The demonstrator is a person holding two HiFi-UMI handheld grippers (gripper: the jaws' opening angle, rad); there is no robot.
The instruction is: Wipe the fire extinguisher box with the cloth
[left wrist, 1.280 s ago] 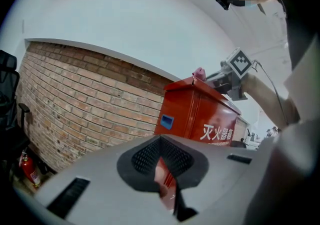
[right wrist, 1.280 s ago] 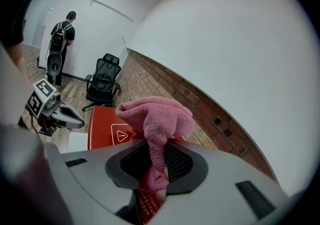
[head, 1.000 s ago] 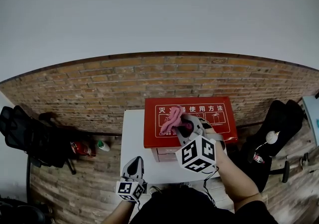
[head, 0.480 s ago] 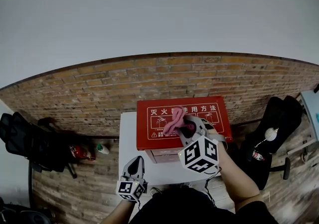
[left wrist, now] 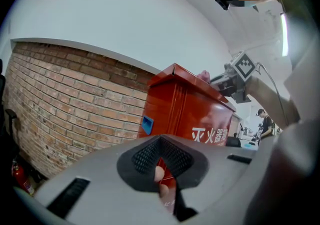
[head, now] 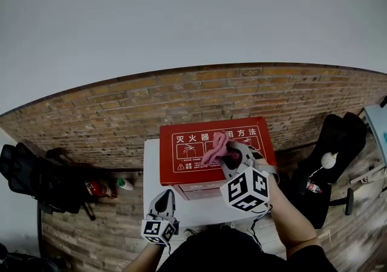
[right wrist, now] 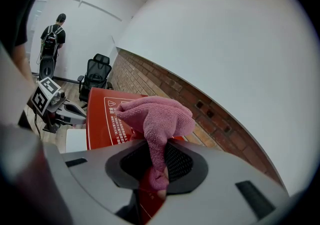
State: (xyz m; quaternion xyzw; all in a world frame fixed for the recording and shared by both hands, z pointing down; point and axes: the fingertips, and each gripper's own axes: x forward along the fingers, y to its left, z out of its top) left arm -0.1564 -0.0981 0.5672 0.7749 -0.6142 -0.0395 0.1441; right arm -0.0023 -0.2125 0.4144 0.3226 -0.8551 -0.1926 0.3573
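The red fire extinguisher box [head: 193, 162] stands on a white table [head: 156, 171], its printed top facing up. My right gripper [head: 228, 155] is shut on a pink cloth [head: 216, 145] that rests on the box top near its middle. In the right gripper view the cloth [right wrist: 156, 119] bunches out over the jaws of my right gripper [right wrist: 157, 189], above the box top [right wrist: 102, 119]. My left gripper [head: 163, 197] hangs shut and holds nothing in front of the table, lower left of the box. The left gripper view shows my left gripper [left wrist: 161, 181] looking at the box side [left wrist: 187, 111].
A brick wall [head: 121, 113] runs behind the table. Black chairs stand at the left [head: 30, 174] and right [head: 341, 138]. A small red extinguisher [head: 97, 189] lies on the floor at the left. A person [right wrist: 51, 39] stands far off in the right gripper view.
My right gripper has dragged the cloth to the right across the box top. The head view has shifted, so the box sits further left. The left gripper has stayed put.
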